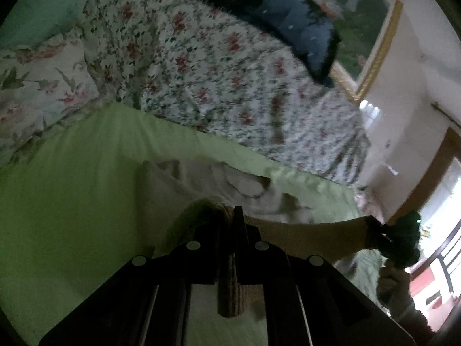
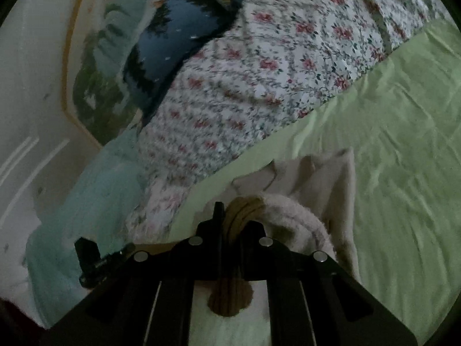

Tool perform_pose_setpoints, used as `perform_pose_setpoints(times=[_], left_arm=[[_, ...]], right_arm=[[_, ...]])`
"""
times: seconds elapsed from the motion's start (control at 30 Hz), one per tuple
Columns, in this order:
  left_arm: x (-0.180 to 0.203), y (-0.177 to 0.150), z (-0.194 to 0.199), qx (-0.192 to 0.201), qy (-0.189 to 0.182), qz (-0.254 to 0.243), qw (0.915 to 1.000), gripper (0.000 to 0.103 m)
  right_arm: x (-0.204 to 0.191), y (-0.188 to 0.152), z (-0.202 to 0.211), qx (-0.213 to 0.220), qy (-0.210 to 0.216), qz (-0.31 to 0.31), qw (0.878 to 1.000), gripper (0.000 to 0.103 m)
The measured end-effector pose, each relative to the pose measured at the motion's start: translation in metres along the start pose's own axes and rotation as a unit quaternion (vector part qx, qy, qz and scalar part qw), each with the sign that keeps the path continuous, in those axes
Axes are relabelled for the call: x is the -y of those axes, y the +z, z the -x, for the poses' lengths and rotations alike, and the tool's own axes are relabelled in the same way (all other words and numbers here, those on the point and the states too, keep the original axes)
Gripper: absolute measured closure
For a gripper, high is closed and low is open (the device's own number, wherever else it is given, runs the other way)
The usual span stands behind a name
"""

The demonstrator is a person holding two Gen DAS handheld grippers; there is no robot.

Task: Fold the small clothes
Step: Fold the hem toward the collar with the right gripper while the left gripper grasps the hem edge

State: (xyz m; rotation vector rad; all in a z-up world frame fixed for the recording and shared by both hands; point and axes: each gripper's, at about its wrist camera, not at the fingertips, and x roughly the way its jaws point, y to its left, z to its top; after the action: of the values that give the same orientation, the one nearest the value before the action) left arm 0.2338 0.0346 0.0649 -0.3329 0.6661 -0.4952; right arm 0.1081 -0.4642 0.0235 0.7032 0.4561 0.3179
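Small cream garment [image 1: 207, 181] lying rumpled on the green sheet [image 1: 72, 201], close to the sheet's far edge where the floral quilt [image 1: 216, 80] begins. Near hem lifted off the sheet and stretched taut between the two tools, the rest trailing forward in loose folds, one flap turned over on itself.

Left gripper [image 1: 234, 216] closed tight on a bunched wad of that cream cloth, fingers together with fabric pinched between them and a tail of it hanging back into the tool's body. Right gripper [image 2: 227, 213] likewise clamped on a thick roll of the same garment [image 2: 317, 178], fleecy edge curling over its right side. Seen from the left wrist view, right gripper at the sheet's right edge with the hem running straight to it; the person's hand [image 1: 394, 282] below it.

By the look of it, first fold in hand: both corners of one edge gripped and raised. Next move likely calls for carrying both corners forward together, level and evenly spaced, to lay the held edge over the far part, then letting go only once the cloth sits flat. Risk of a crooked fold if one side leads, and the bunched grips may leave creases.

No containers anywhere in view; no basket, box or bin. Beyond the quilt, a dark blue pillow [image 1: 296, 28], a floral pillow [image 1: 37, 86] at the sheet's left corner, and a gold-framed picture [image 1: 374, 28] on the wall.
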Motion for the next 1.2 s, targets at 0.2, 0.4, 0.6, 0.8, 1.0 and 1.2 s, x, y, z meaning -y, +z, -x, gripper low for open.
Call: perform_pose_setpoints(times=[0.2, 0.4, 0.6, 0.8, 1.0, 1.2], left_arm=[[-0.030, 0.018, -0.077, -0.038, 0.035, 0.024, 0.9984, 0.097], [-0.052, 0.018, -0.129, -0.064, 0.059, 0.032, 0.9957, 0.097], [-0.072, 0.008, -0.175, -0.112, 0.080, 0.044, 0.9895, 0.092], [-0.069, -0.004, -0.157, -0.115, 0.076, 0.048, 0.9894, 0.072], [-0.029, -0.038, -0.115, -0.117, 0.040, 0.027, 0.9920, 0.053], [0.032, -0.058, -0.146, -0.167, 0.032, -0.072, 0.9828, 0.045]], right_arm=[[0.027, 0.019, -0.065, -0.022, -0.057, 0.003, 0.998, 0.093], [0.062, 0.025, -0.105, -0.045, -0.102, -0.003, 0.994, 0.093], [0.091, 0.016, -0.141, -0.087, -0.157, -0.008, 0.984, 0.093], [0.096, 0.012, -0.129, -0.077, -0.165, -0.033, 0.983, 0.067], [0.056, -0.002, -0.086, -0.031, -0.134, -0.006, 0.991, 0.048], [0.005, -0.047, -0.142, -0.177, -0.103, 0.118, 0.972, 0.048]])
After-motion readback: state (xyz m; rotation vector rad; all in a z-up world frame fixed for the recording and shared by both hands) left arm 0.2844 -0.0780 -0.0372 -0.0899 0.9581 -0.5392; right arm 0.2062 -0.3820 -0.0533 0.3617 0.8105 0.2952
